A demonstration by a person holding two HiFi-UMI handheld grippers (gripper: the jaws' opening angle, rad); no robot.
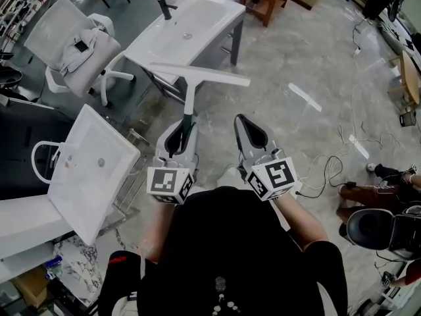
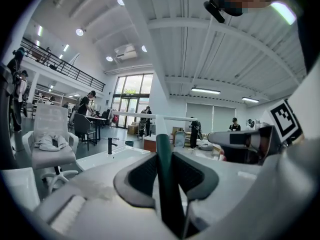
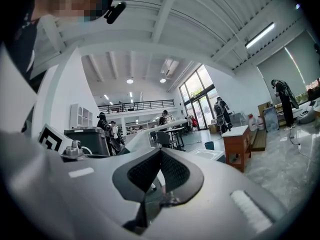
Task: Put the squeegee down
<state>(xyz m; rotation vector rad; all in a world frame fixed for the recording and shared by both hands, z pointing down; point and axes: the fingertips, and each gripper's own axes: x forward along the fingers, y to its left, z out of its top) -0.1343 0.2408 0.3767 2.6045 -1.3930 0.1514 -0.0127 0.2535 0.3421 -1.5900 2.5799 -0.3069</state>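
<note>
The squeegee (image 1: 197, 75) is being grasped by the left hand-held gripper (image 2: 162, 166), the right hand-held gripper (image 3: 159, 170) clenched empty, and is best being lowered level at 12 o'clock

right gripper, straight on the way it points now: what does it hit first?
Probably the right end of the blade of the squeegee, which the left gripper holds out in front; beyond that, the white sink. Depth is unclear.
</note>
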